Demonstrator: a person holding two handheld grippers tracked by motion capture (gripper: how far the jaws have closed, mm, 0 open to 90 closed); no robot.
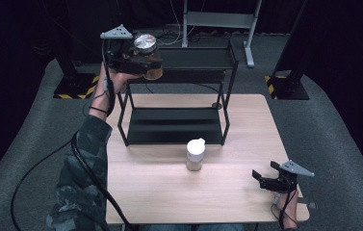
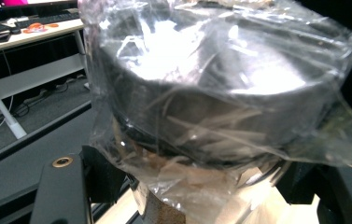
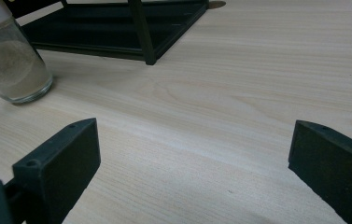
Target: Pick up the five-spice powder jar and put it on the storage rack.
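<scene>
Landmark for all positions: black two-tier metal rack (image 1: 179,96), standing at the far middle of the wooden table (image 1: 227,192).

Left gripper (image 1: 138,60): raised off the table at the rack's upper left corner, level with its top shelf, on a forearm in a camouflage sleeve (image 1: 80,178). Jaws closed on a jar (image 1: 149,57). Jar has a dark lid wrapped in crinkled clear plastic and brown contents below. In the left gripper view the wrapped jar (image 2: 220,93) sits close between the two black jaws, with a cork-like brown surface visible under the plastic.

Second jar (image 1: 195,155): upright on the table just in front of the rack's lower shelf, near its right half. White cap, clear glass, pale powder inside. In the right gripper view the same jar (image 3: 10,65) stands left of the rack's front corner post, apart from it.

Right gripper (image 1: 268,179): low over the table, well to the front and right of the rack. Jaws spread wide with nothing between them; bare wood shows across the gap in the right gripper view (image 3: 192,158).
</scene>
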